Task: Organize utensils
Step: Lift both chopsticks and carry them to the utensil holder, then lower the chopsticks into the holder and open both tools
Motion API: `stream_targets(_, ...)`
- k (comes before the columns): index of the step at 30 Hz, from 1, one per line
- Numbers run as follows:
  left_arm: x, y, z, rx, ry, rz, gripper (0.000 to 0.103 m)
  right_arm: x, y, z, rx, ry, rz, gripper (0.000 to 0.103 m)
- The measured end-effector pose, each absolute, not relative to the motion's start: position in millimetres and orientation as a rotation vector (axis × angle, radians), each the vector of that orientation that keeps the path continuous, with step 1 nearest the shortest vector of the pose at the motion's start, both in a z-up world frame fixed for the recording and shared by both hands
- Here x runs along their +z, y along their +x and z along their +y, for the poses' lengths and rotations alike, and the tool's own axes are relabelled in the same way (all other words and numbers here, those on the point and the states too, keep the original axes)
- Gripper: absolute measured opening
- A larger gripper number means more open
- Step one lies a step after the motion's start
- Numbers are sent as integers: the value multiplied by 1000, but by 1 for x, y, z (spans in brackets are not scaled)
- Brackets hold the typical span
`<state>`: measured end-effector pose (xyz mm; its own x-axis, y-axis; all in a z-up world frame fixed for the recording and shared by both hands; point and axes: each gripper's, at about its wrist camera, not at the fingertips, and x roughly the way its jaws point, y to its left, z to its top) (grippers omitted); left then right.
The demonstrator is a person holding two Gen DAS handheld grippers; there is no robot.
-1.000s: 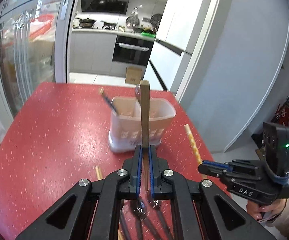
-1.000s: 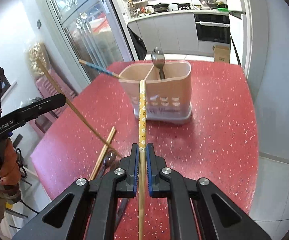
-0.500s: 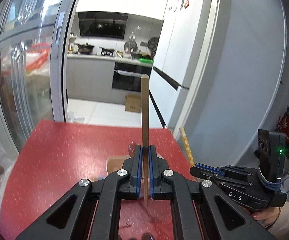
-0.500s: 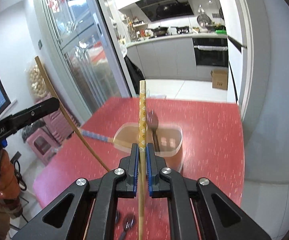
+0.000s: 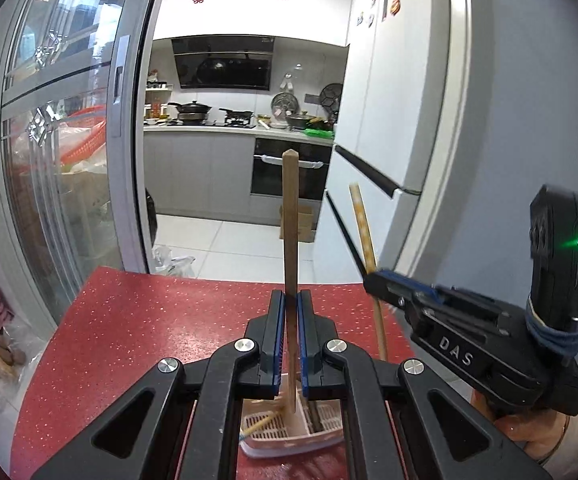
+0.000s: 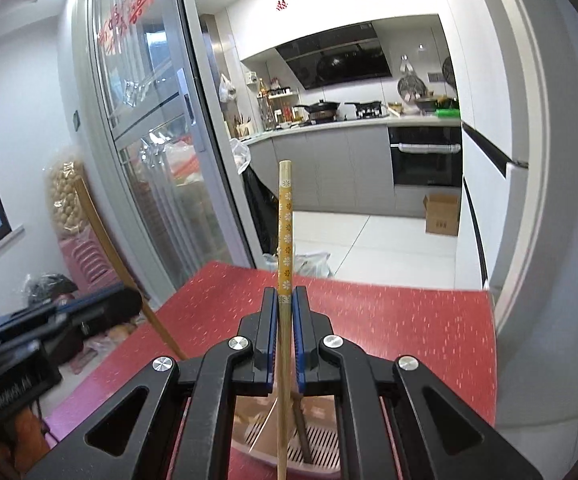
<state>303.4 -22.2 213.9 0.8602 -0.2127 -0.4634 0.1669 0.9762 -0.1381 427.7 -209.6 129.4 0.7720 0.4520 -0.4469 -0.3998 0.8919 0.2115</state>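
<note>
While both pairs of blue-padded fingers are pressed together, each clamps one chopstick upright over the utensil holder [image 5: 293, 436]. Between the pads of the left gripper [image 5: 290, 300] runs a plain brown wooden chopstick [image 5: 290, 216], its blunt end rising well above the fingertips and its lower end reaching down into the holder below. The right gripper [image 6: 284, 296] is closed on a yellow flower-patterned chopstick [image 6: 285, 224], which likewise passes down between the fingers into the holder [image 6: 317, 444] (a pale, slotted-bottom caddy split by a divider). Inside the caddy lie a slanted chopstick [image 5: 259, 426] on the left side and a dark utensil handle [image 6: 301, 428] on the right; what sort of utensil that is cannot be told. Each gripper shows in the other's view, close alongside. Beneath everything is the red speckled table [image 5: 149, 320]. Counted: two held chopsticks, one holder, two pieces already inside.
</note>
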Motion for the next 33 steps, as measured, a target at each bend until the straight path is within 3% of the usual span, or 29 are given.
stream_targets(12, 169, 342, -24, -138, -88, 562, 34, 87, 469, -186, 449, -7, 432, 8)
stream_targets(33, 139, 332, -26, -79, -34, 633, 35, 32, 438, -183, 500, -102, 477, 8)
